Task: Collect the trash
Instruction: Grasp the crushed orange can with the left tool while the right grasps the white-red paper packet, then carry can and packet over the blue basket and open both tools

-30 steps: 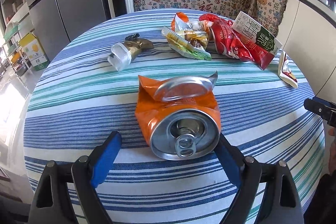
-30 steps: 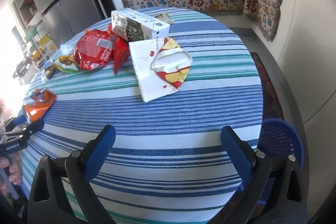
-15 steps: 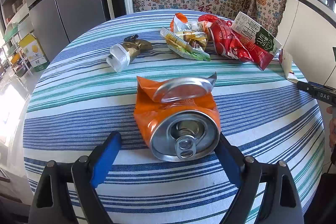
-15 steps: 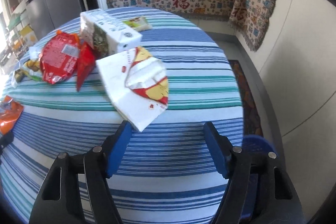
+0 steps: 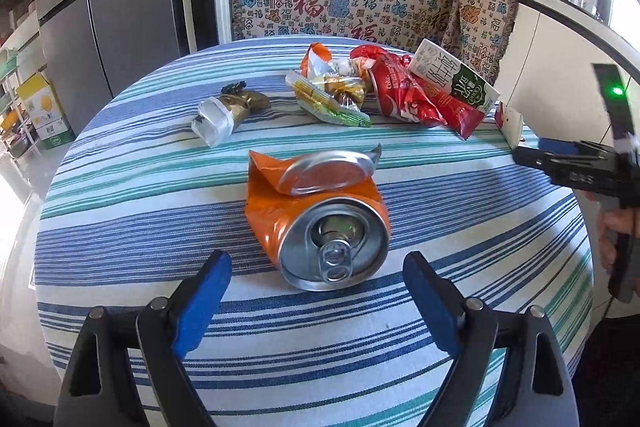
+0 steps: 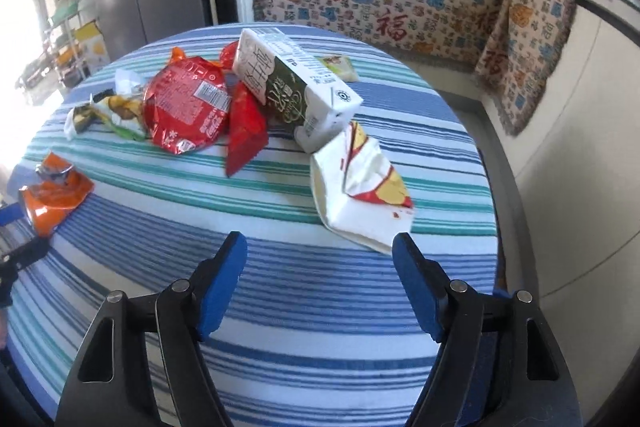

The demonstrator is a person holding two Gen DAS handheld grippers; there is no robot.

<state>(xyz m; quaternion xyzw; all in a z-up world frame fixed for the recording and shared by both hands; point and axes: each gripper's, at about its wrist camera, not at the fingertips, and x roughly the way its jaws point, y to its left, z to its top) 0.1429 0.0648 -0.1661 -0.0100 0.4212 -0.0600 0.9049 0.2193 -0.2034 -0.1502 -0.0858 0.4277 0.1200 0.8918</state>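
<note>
- Judging by how things lie, the collecting has hardly begun: all the trash in sight is on the striped round desk (image 5: 120, 187), and neither view shows anything carried off.
- The left hand-held gripper (image 5: 316, 283) is spread wide at the near edge of the desk. The crushed orange can (image 5: 316, 219) lies just ahead of its blue pads, not yet pinched.
- The right hand-held gripper (image 6: 320, 263) is opening, with only bare cloth between its pads. The torn white carton (image 6: 360, 195) lies just beyond its right fingertip, near the desk's right edge.
- Left to gather towards the far edge: the green-and-white milk carton (image 6: 292, 83), the red wrappers (image 6: 188, 107), the small snack packets (image 5: 332, 95) and the gold-wrapped bit (image 5: 228, 107).
- No bin shows in either view.
</note>
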